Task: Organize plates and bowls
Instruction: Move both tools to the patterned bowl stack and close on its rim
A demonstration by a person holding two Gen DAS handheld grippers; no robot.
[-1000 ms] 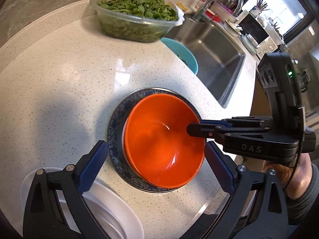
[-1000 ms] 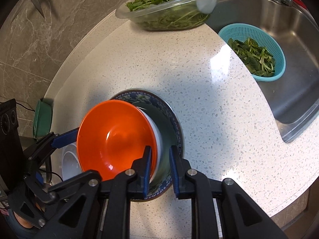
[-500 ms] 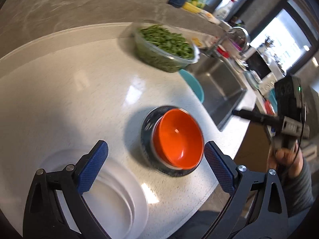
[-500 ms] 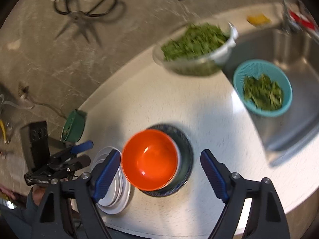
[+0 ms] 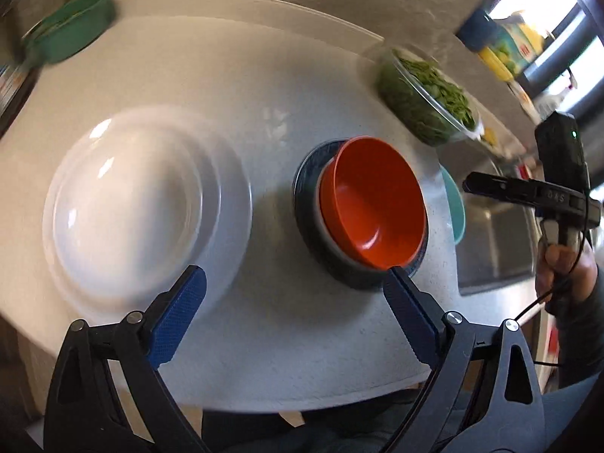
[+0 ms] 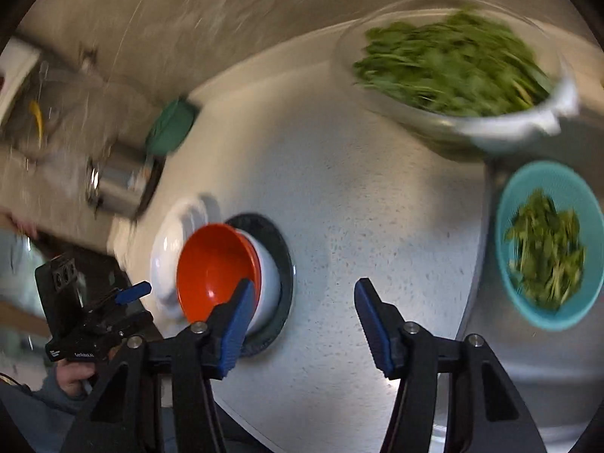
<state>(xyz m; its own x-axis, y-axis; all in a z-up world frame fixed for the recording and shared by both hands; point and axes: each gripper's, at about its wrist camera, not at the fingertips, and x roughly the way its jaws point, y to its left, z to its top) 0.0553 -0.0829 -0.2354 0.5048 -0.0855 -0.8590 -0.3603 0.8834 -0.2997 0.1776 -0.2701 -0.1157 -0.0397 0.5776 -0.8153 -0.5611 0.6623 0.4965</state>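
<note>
The white speckled bench [image 5: 264, 113] carries everything here, with a steel sink [image 5: 494, 241] set into its right end. On its left part sits a stack of white plates [image 5: 128, 204], the biggest item on it. A clear tub of leafy greens [image 6: 453, 71] stands at the far side, and a teal colander [image 6: 547, 245] holding more greens sits just at the sink's edge. Right of the white stack, apart from it, a dark blue patterned plate [image 5: 305, 204] lies flat; a white bowl [image 6: 270, 287] rests on it, and the orange bowl [image 5: 372, 207] is nested inside that, tilted a little. A green container [image 5: 68, 34] is at the bench's far left edge.

The left gripper [image 5: 294, 317] hangs above the near edge of the bench, its jaws spread wide and empty. The right gripper [image 6: 302, 321] is likewise released, jaws apart, holding nothing, its left finger overlapping the orange bowl in its own view.
</note>
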